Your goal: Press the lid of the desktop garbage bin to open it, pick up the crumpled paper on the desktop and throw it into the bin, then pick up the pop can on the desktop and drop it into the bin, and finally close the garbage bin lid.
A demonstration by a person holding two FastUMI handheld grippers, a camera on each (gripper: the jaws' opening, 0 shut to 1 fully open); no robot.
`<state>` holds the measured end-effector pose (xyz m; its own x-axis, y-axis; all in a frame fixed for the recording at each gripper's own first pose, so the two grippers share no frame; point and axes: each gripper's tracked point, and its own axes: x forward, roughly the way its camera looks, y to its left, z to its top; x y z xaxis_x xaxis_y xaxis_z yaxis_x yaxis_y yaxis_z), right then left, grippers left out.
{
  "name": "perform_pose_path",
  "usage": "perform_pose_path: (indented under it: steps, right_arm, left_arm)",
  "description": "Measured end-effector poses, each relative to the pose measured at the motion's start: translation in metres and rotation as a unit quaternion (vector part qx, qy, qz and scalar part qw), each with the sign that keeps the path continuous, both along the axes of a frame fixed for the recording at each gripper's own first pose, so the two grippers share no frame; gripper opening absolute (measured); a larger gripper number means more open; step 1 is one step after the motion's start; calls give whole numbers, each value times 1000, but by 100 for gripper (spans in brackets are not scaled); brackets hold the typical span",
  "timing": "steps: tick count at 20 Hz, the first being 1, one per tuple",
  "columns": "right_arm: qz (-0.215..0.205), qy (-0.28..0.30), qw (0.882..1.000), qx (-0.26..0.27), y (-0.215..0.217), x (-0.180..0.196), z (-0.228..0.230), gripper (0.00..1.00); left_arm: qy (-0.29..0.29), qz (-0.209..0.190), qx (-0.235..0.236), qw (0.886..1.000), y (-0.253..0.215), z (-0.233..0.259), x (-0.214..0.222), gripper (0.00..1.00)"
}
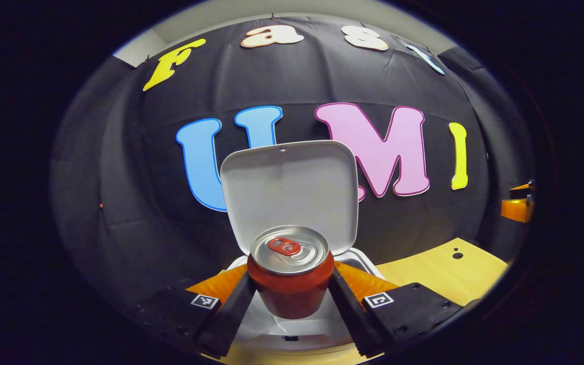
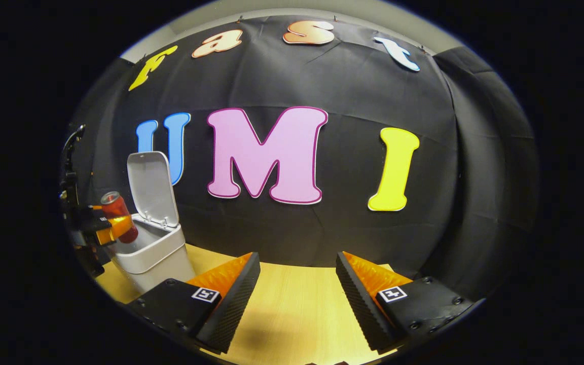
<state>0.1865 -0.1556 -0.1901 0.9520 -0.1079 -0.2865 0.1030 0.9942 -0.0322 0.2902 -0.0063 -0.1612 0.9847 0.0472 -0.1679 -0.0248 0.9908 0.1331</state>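
Pop can clamped between left tongs

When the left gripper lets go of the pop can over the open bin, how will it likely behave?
The pop can is held upright between the left gripper fingers above the bin, so it probably drops straight in. Its smooth round wall looks slippery and apt to roll. Its tab looks unopened, so it may be heavy.
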Motion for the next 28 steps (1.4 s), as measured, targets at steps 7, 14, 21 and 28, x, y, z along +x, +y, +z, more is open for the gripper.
perform_pose_path:
  steps: [7, 14, 21, 28]
  right_arm:
    - [-12, -4, 1000, -12, -15, -4, 5, 97]
    - [9, -45, 998, -51, -18, 15, 55, 97]
    - [26, -78, 996, -31, -15, 37, 105, 97]
    - [15, -73, 996, -38, -27, 35, 106, 97]
  left_arm:
    - [-9, 15, -12, 1000, -2, 14, 1, 94]
    - [-55, -8, -37, 998, 5, 112, 31, 94]
    - [-82, -48, -22, 995, 14, 175, 94, 93]
    - [-20, -98, -20, 995, -16, 155, 144, 93]
